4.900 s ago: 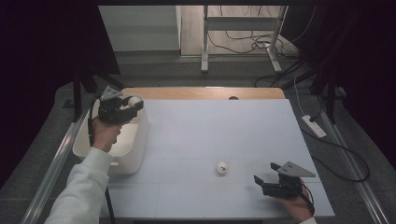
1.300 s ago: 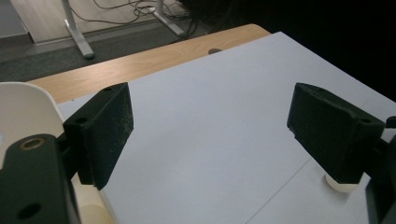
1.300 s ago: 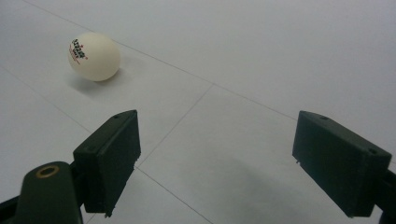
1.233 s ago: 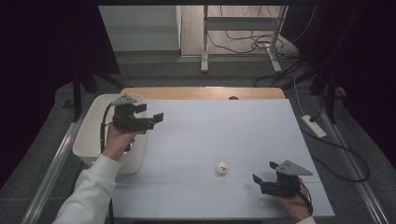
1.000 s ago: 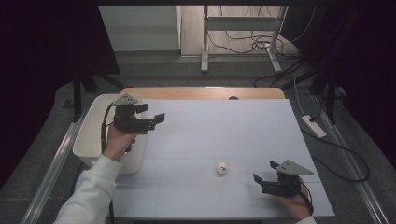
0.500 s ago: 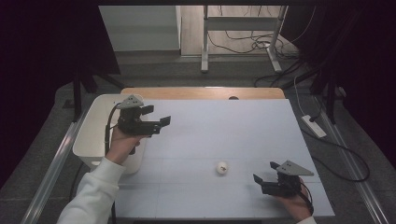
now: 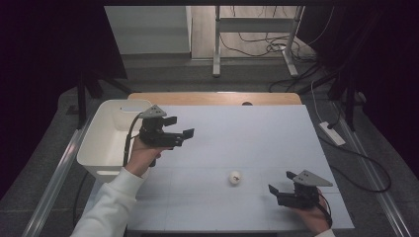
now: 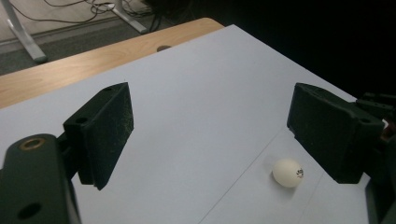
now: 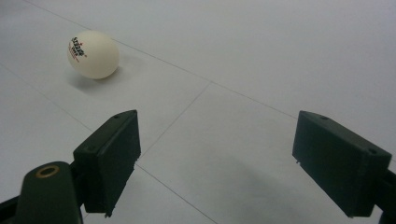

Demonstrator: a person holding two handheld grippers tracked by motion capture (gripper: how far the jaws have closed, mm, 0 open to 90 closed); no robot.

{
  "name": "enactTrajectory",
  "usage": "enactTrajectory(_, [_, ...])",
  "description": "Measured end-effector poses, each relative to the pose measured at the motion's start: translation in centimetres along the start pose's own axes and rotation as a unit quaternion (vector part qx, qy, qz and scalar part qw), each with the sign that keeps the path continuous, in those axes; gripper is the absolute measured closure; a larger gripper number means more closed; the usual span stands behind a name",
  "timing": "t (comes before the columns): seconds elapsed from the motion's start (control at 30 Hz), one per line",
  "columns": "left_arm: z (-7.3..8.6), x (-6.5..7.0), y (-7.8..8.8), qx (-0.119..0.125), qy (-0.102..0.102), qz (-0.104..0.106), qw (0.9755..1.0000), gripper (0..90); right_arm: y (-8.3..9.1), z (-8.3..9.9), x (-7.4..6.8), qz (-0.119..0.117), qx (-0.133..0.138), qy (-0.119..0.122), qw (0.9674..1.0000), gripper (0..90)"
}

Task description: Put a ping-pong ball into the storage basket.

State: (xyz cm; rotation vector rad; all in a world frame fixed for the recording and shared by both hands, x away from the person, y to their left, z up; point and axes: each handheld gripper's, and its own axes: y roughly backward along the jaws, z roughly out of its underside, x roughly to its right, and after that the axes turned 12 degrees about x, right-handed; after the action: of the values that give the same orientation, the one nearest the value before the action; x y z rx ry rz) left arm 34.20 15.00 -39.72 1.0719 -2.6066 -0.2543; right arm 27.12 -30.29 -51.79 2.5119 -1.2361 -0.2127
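High view overhead; gripper views low, close, perhaps sharing ball (image 7: 235,177).

A person in a white long sleeve (image 7: 111,205) at the lower left of the high view carries a black two-jaw left gripper (image 7: 179,128), topped by a grey three-cornered plate (image 7: 151,111) and trailing a dark cable (image 7: 127,146) along the wrist. At the lower right of the frame, the right gripper (image 7: 277,183) is likewise black under a matching grey plate (image 7: 310,178). Seen close in the gripper views, the jaws are blocky, matte black pads with small screw holes, and a brass-ringed hole marks each near corner.
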Motion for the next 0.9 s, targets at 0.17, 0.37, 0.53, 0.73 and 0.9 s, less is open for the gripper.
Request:
enactTrajectory(0.17, [0.1,0.4,-0.3,-0.002,-0.001,0.006,1.0000,15.4,0.0,0.0,0.0,0.000,0.000,0.000,1.0000,15.0])
enactTrajectory(0.37, [0.5,1.1,-0.8,-0.011,-0.008,0.022,0.9997,15.2,0.0,0.0,-0.1,-0.001,0.001,0.004,1.0000,15.0])
enactTrajectory(0.53, [0.9,1.5,-1.3,-0.017,-0.010,0.032,0.9993,15.2,0.1,0.0,-0.1,0.000,0.000,0.003,1.0000,15.0])
enactTrajectory(0.73, [1.9,1.8,-2.1,-0.028,-0.008,0.037,0.9989,15.2,0.1,0.0,-0.1,0.002,0.000,0.004,1.0000,15.0])
enactTrajectory(0.9, [2.5,2.0,-2.8,-0.045,-0.016,0.037,0.9982,15.0,0.1,0.0,-0.1,0.003,-0.001,0.004,1.0000,15.0])
